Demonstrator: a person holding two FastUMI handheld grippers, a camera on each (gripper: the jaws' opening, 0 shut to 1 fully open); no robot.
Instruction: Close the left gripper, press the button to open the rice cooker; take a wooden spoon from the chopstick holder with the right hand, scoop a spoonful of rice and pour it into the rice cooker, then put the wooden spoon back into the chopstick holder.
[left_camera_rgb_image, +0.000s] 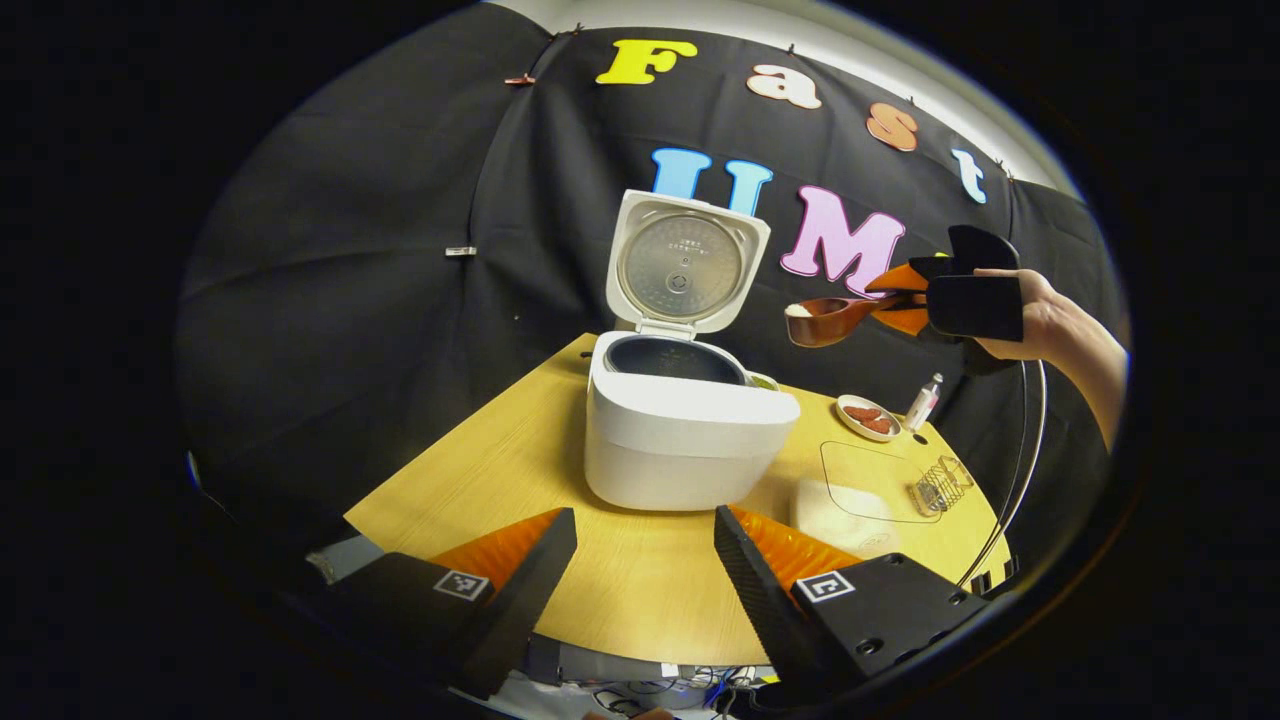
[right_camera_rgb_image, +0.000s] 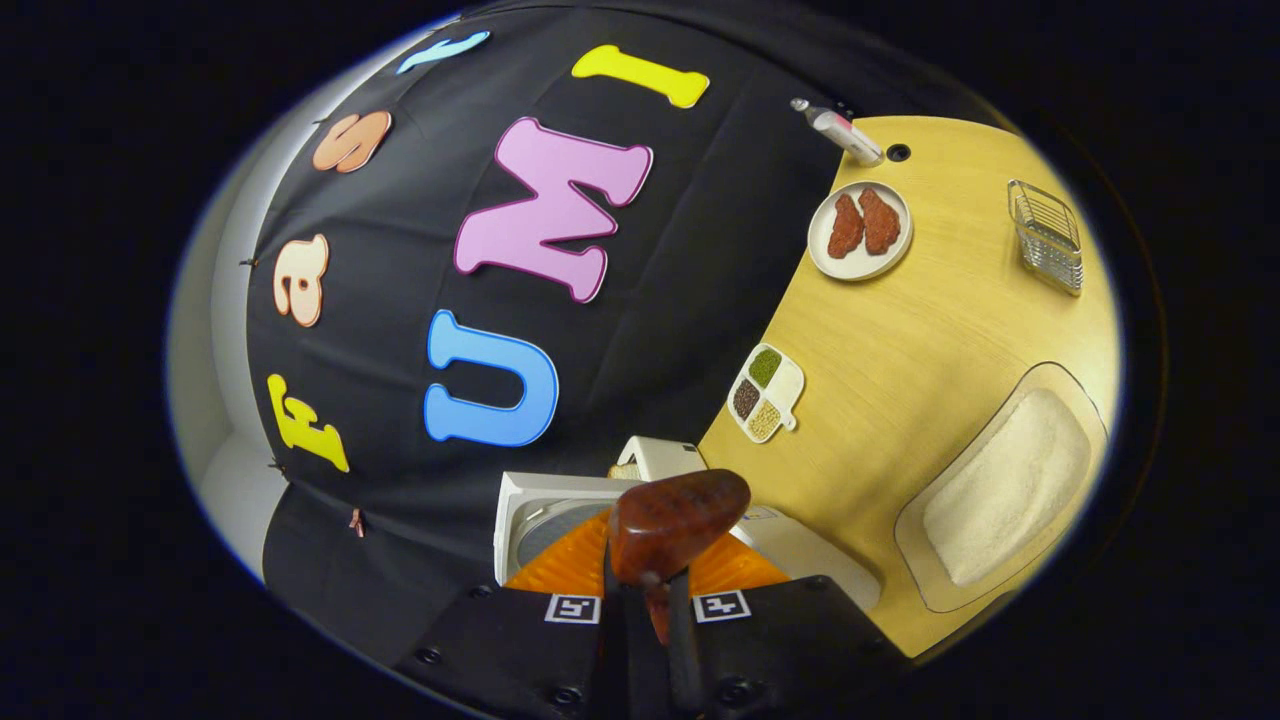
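The white rice cooker stands open on the wooden table, its lid upright and the dark pot showing. My left gripper hangs open in front of it, holding nothing. My right gripper, in a person's hand, is shut on the handle of a brown wooden spoon. The spoon carries white rice and is in the air to the right of the lid, above the pot's level. In the right gripper view the spoon sticks out from the right gripper over the cooker.
A tray of rice lies at the table's near right, with the wire chopstick holder beyond it. A plate of red meat, a small bottle and a divided dish of grains sit near the back edge.
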